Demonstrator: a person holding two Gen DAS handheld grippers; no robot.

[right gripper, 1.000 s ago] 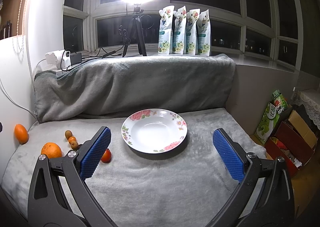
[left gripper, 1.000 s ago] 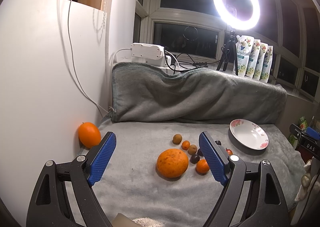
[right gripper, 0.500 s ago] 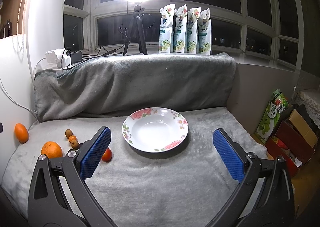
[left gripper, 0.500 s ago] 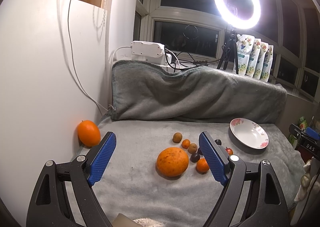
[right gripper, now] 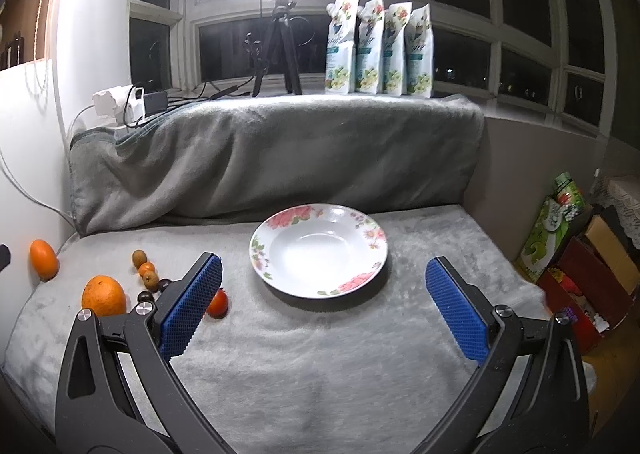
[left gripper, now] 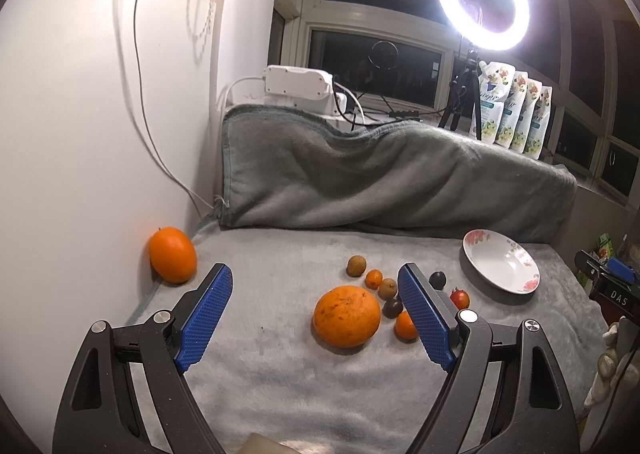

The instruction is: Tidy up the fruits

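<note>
A large orange [left gripper: 346, 316] lies on the grey blanket between the fingers of my open, empty left gripper [left gripper: 316, 312], a little ahead of them. Several small fruits [left gripper: 387, 287] cluster to its right: brown, orange, dark and red ones. A second orange [left gripper: 173, 248] rests against the white wall at left. A white flowered plate [right gripper: 319, 249] sits empty ahead of my open, empty right gripper [right gripper: 320, 296]. In the right wrist view the large orange [right gripper: 103, 294] and a red fruit [right gripper: 218, 302] lie at left.
A folded grey blanket [right gripper: 272, 158] forms a back wall. A ring light on a tripod [right gripper: 278, 26], several pouches [right gripper: 380, 50] and a power strip [left gripper: 298, 84] stand on the sill. Boxes and bags [right gripper: 580, 250] sit beyond the right edge.
Both grippers have barely shifted; the views are almost the same. Nothing was taken or let go.
</note>
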